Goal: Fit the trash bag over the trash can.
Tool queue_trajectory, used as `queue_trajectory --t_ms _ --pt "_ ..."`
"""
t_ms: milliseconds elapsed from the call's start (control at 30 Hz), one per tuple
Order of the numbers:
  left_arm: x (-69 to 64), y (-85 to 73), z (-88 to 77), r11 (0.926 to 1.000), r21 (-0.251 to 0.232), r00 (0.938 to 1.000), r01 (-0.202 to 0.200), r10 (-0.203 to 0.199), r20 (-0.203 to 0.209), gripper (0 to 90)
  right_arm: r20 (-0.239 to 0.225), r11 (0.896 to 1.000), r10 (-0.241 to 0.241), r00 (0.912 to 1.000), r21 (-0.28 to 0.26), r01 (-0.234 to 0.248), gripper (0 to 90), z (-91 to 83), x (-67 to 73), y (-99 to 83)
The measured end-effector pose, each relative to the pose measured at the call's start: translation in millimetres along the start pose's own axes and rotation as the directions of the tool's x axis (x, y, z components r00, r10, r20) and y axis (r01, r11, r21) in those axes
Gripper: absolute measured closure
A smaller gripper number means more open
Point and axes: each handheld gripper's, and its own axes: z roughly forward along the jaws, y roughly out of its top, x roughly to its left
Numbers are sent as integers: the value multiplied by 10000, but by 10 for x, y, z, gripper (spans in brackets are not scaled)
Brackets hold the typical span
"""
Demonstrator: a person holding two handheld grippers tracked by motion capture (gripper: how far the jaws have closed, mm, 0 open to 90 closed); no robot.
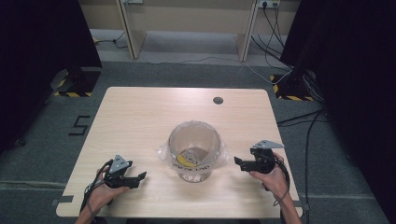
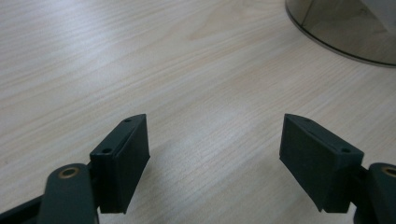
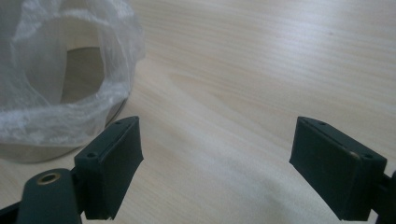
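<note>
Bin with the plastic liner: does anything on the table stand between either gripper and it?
Nothing visible does. The bin stands mid-table with the clear liner folded over its rim. The left gripper and right gripper flank it, jaws open and empty, with bare table between each and the bin.

We can't read the yellow label (image 1: 188, 159) inside the bin (image 1: 194, 151); plastic liner (image 3: 56, 74) cut off at frame edge.

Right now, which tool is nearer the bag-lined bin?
Right, slightly. The right tool sits just off the bin, apart from its bag; the left tool lies a bit farther, toward the table's near edge.
</note>
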Motion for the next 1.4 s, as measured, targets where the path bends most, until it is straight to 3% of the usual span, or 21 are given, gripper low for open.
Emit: queue_trajectory --t_ms 233,667,1400 --pt "5 -27 11 9996 270 10000 81 -81 3 231 64 9998 51 10000 212 -52 167 -50 27 -135" --pt "-23 -24 23 9990 420 9998 -170 174 -92 204 145 9975 209 9997 675 -218 166 -89 63 -347" --pt "-24 -25 23 9990 418 9998 -172 176 -91 200 128 9970 213 9997 740 -222 166 -87 74 -395"
